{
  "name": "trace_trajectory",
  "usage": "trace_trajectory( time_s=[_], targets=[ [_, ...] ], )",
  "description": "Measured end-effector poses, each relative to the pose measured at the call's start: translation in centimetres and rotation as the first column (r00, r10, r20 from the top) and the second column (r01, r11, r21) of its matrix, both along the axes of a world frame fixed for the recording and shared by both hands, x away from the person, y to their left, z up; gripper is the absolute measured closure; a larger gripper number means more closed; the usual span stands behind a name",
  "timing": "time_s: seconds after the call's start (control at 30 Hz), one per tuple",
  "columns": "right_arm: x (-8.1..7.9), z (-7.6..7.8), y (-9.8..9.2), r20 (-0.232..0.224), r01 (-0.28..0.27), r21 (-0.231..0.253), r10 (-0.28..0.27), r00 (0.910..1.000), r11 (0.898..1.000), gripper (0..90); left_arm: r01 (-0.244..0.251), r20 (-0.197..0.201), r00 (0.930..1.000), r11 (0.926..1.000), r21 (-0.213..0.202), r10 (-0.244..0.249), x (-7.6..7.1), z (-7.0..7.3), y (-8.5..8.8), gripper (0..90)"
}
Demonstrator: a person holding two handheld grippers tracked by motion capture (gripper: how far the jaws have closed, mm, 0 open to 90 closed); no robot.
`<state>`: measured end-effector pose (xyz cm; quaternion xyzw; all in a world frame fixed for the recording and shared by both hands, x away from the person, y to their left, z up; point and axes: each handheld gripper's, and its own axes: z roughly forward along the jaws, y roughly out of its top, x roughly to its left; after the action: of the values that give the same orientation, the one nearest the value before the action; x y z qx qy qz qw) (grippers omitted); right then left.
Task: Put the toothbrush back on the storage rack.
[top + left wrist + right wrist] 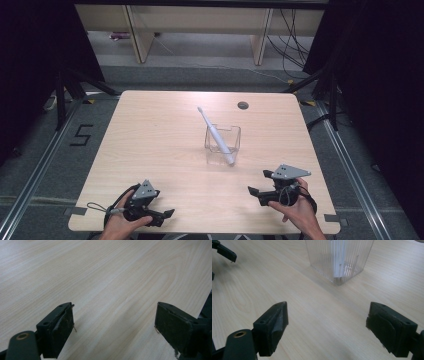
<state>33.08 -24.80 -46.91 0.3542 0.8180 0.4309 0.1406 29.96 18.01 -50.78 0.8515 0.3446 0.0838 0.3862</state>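
While the white toothbrush leans tilted in the clear ribbed cup at the middle of the table, both grippers rest near the front edge, well apart from it: the left gripper and the right gripper both with jaws wide apart, holding nothing.

**A recording bay in a lab**

The place looks like a lab or test room set up for filming. A light wooden worktop with a round cable hole stands on grey carpet, closed in on both sides by black curtains. Metal rails run along the floor, yellow-and-black tape marks the corners, and a taped number five lies left of the worktop. Behind stand plain wooden desks, with loose cables hanging and trailing across the floor.
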Motion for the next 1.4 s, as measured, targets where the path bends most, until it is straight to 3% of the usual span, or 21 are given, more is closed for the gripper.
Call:
trace_trajectory(
  time_s=[0.2,0.23,0.27,0.33,0.47,0.53,0.57,0.6,0.63,0.67,0.7,0.73,0.9,0.93,1.1,1.3,1.4],
  targets=[
    [-0.6,-0.4,0.2,-0.017,-0.034,0.001,0.034,0.9993,0.999,16.0,-0.004,0.000,1.0000,1.0000,-0.001,0.004,0.0,0.0,0.0,14.9],
    [-0.6,-0.4,0.1,0.012,-0.039,-0.009,0.039,0.9992,0.999,16.0,-0.003,0.000,1.0000,1.0000,-0.001,0.003,0.0,0.0,0.0,14.9],
    [-0.6,-0.4,0.1,0.012,-0.039,-0.009,0.039,0.9992,0.999,16.0,-0.003,0.000,1.0000,1.0000,-0.001,0.003,0.0,0.0,0.0,14.9],
    [-0.9,-0.6,0.0,-0.031,-0.037,0.001,0.037,0.9989,0.999,16.0,-0.010,0.001,1.0000,0.9999,-0.012,0.010,-0.1,0.0,-0.1,14.9],
    [-1.1,-0.9,-0.3,-0.015,-0.035,-0.017,0.035,0.9993,0.999,16.0,-0.010,0.001,0.9999,0.9999,-0.012,0.010,-0.1,0.0,-0.1,14.9],
    [-1.2,-0.9,-0.3,-0.034,-0.029,-0.013,0.028,0.9990,1.000,16.0,-0.004,0.001,1.0000,1.0000,-0.001,0.004,0.0,0.0,0.0,14.8],
    [-1.2,-1.2,-0.5,-0.047,-0.064,-0.002,0.064,0.9969,0.998,16.0,-0.009,0.002,1.0000,0.9999,-0.010,0.009,-0.1,0.0,-0.1,14.9],
    [-1.2,-1.2,-0.5,-0.047,-0.064,-0.002,0.064,0.9969,0.998,16.0,-0.009,0.002,1.0000,0.9999,-0.010,0.009,-0.1,0.0,-0.1,14.9],
    [-1.4,-1.3,-0.5,-0.024,-0.034,-0.022,0.033,0.9992,0.999,16.0,-0.009,0.004,1.0000,0.9999,-0.009,0.009,-0.1,0.0,-0.1,14.9],
    [-1.5,-1.3,-0.6,-0.021,-0.037,-0.035,0.036,0.9991,0.999,16.0,-0.009,0.004,1.0000,0.9999,-0.009,0.009,-0.1,0.0,-0.1,14.9],
    [-1.7,-1.4,-0.5,-0.041,-0.030,-0.026,0.029,0.9987,0.999,16.0,-0.010,0.005,0.9999,0.9999,-0.011,0.010,-0.1,0.0,-0.1,14.9],
    [-1.7,-1.5,-0.7,-0.028,-0.038,-0.036,0.037,0.9989,0.999,16.0,-0.009,0.004,0.9999,0.9999,-0.010,0.009,-0.1,0.0,-0.1,14.9],
    [-2.1,-1.7,-0.6,-0.062,-0.043,-0.042,0.040,0.9973,0.998,16.1,-0.009,0.004,1.0000,0.9999,-0.009,0.009,-0.1,0.0,-0.1,14.9],
    [-2.0,-1.8,-0.6,-0.070,-0.077,-0.032,0.075,0.9947,0.996,16.1,-0.010,0.004,0.9999,0.9999,-0.009,0.010,-0.1,0.0,-0.1,14.9],
    [-2.3,-1.9,-0.6,-0.048,-0.065,-0.049,0.062,0.9969,0.997,16.1,-0.009,0.006,0.9999,0.9999,-0.009,0.009,-0.1,0.0,-0.1,14.8],
    [-2.7,-2.2,-0.6,-0.071,-0.064,-0.055,0.060,0.9956,0.996,16.1,-0.007,0.007,1.0000,1.0000,-0.003,0.007,-0.1,0.1,0.0,14.9],
    [-2.7,-2.2,-0.6,-0.053,-0.063,-0.073,0.059,0.9969,0.995,16.1,-0.002,0.011,0.9999,0.9999,0.012,0.002,-0.1,0.1,0.1,14.9]
  ],
)
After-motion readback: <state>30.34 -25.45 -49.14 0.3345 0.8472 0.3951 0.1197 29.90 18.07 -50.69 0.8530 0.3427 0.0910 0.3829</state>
